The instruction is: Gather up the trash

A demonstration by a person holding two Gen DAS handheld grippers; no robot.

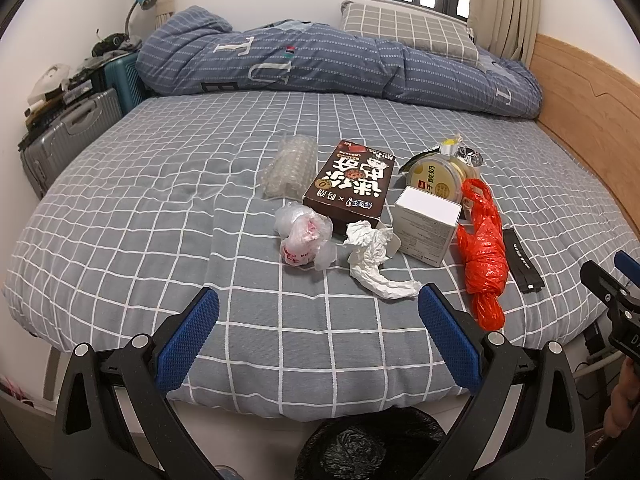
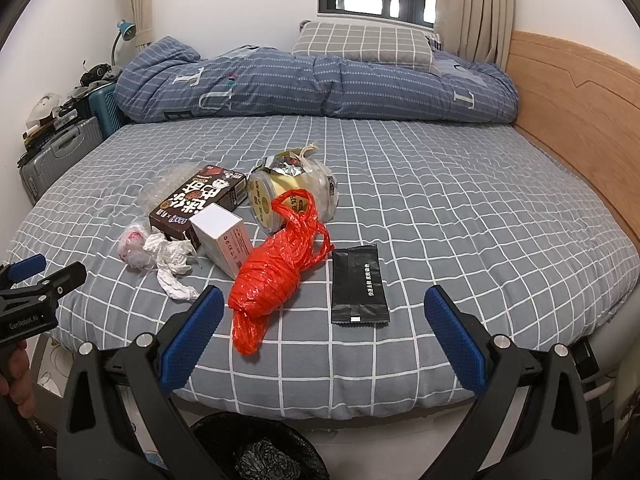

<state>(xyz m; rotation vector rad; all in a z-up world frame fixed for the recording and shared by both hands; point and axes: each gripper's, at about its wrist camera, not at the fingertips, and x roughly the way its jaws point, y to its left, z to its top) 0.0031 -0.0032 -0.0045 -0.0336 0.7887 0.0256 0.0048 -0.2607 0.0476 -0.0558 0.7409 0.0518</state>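
Observation:
Trash lies on the grey checked bed sheet (image 1: 160, 208): a crumpled white tissue (image 1: 372, 258), a clear plastic bag with pink print (image 1: 304, 240), a brown box (image 1: 350, 182), a white box (image 1: 426, 224), a yellow yoghurt tub (image 1: 438, 174), bubble wrap (image 1: 290, 168), a knotted red plastic bag (image 2: 276, 268) and a flat black packet (image 2: 358, 286). My left gripper (image 1: 318, 304) is open above the bed's near edge, just short of the tissue. My right gripper (image 2: 324, 308) is open, with the red bag and black packet lying ahead between its fingers. Neither holds anything.
A black-lined bin (image 1: 372, 444) stands on the floor below the bed's near edge, also visible as the bin (image 2: 256, 448). A folded blue duvet (image 1: 320, 60) and a pillow (image 1: 408, 28) lie at the far end. Suitcases (image 1: 68, 132) stand at left; a wooden headboard (image 2: 576, 112) runs along the right.

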